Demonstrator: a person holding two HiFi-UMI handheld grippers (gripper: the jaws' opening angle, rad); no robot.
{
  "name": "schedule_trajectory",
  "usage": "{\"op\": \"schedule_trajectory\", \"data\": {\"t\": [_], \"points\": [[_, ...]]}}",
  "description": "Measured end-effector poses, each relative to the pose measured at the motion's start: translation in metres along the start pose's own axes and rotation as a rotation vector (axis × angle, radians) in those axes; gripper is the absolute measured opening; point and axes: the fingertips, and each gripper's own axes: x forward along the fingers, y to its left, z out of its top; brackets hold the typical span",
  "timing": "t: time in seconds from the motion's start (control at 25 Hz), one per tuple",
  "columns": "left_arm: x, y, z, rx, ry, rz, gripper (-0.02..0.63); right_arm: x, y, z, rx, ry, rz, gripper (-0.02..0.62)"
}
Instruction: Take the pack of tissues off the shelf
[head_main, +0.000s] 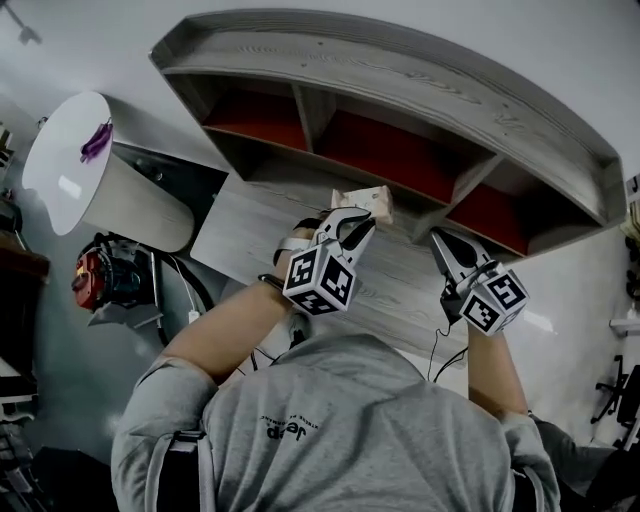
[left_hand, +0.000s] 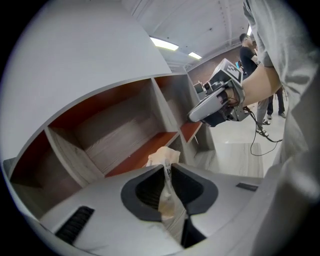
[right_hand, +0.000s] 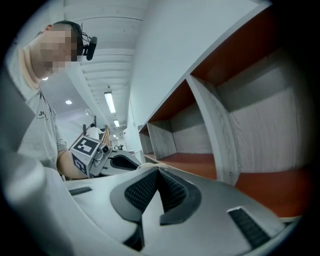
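Observation:
The pale pack of tissues (head_main: 366, 202) hangs in front of the wooden shelf (head_main: 400, 80), level with its middle compartment, and my left gripper (head_main: 358, 224) is shut on it. In the left gripper view the pack (left_hand: 162, 156) is pinched by a thin edge between the left gripper (left_hand: 168, 172) jaws. The red-floored compartments (left_hand: 150, 147) behind it hold nothing. My right gripper (head_main: 441, 242) hovers to the right of the pack, shut and holding nothing. In its own view the right gripper (right_hand: 158, 171) has its pads together, with the left gripper (right_hand: 100, 157) off to the left.
The shelf's dividers (right_hand: 215, 130) and grey front ledge (head_main: 400, 290) lie close ahead. A white round table (head_main: 70, 150) with a purple item (head_main: 97, 140) stands at left, with a red machine (head_main: 100, 275) below it. Cables (head_main: 190, 285) trail beside the shelf. People (left_hand: 248, 47) stand far back.

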Motion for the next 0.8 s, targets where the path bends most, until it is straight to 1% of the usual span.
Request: {"op": "schedule_trajectory", "data": {"t": [0.24, 0.68, 0.8], "points": [[-0.031, 0.035, -0.044, -0.049, 0.037, 0.059, 0.069, 0.055, 0.025, -0.001, -0.008, 0.018, 0.073, 0.02], [-0.099, 0.088, -0.134, -0.15, 0.113, 0.157, 0.069, 0.155, 0.083, -0.006, -0.028, 0.086, 0.176, 0.02], [-0.117, 0.104, -0.158, -0.18, 0.136, 0.186, 0.069, 0.184, 0.1, -0.005, -0.04, 0.118, 0.204, 0.02]]}}
